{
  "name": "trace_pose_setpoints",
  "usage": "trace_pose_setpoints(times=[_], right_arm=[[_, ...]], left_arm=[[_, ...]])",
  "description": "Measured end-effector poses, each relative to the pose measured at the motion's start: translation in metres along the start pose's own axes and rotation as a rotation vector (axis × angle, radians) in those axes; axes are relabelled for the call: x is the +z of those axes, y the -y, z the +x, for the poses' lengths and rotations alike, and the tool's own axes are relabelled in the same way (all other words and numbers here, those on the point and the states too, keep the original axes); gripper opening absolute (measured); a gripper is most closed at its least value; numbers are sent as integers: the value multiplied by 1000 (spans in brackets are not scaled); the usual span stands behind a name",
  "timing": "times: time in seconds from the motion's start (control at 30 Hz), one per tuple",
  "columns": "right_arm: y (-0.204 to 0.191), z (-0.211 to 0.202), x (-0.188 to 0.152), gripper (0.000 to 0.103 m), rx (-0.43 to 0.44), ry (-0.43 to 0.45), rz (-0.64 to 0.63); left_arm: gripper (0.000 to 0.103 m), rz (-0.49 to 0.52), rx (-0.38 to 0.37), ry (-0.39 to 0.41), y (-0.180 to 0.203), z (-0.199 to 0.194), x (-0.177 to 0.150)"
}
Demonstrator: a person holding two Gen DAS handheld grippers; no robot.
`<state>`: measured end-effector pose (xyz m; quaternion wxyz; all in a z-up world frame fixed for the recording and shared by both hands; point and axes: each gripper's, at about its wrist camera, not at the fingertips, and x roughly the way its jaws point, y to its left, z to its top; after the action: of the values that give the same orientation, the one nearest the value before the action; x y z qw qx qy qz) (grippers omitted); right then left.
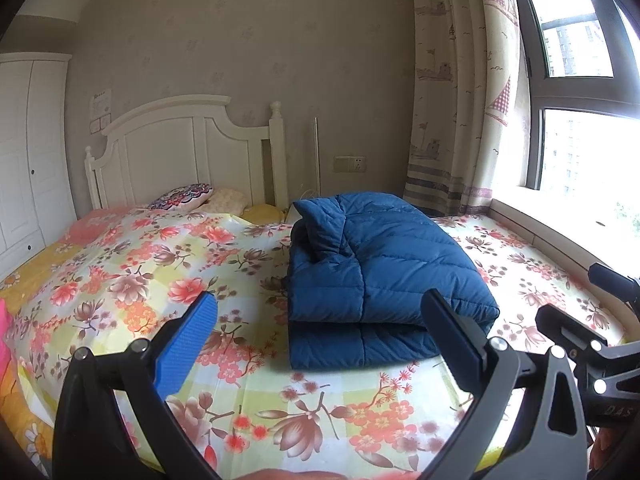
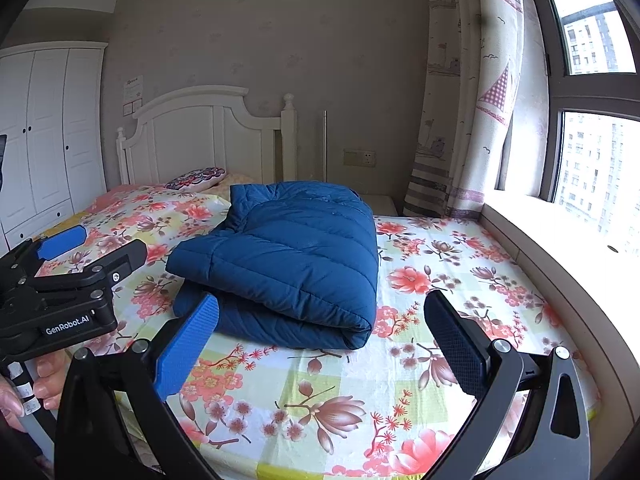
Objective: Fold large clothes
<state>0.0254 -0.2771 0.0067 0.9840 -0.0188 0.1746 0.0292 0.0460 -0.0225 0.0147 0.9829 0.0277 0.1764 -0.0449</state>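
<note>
A blue quilted down jacket (image 1: 372,276) lies folded into a thick stack on the floral bedsheet (image 1: 140,264); it also shows in the right wrist view (image 2: 288,256). My left gripper (image 1: 320,312) is open and empty, hovering just in front of the jacket's near edge. My right gripper (image 2: 322,312) is open and empty, also just short of the jacket's near folded edge. The left gripper also shows at the left of the right wrist view (image 2: 92,246), and the right one at the right edge of the left wrist view (image 1: 588,304).
A white headboard (image 1: 192,148) and pillows (image 1: 184,198) stand at the far end. A white wardrobe (image 2: 44,128) is at the left. A curtain (image 2: 468,100), window and sill (image 2: 560,232) run along the right side of the bed.
</note>
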Motion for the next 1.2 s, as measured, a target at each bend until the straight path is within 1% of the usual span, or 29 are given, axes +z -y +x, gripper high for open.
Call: trace_pose_setpoints(times=[1.2], right_arm=[[1,2,-3,99,22,-2,13]], left_arm=[[101,-6,19,-7,-6,0,-4]])
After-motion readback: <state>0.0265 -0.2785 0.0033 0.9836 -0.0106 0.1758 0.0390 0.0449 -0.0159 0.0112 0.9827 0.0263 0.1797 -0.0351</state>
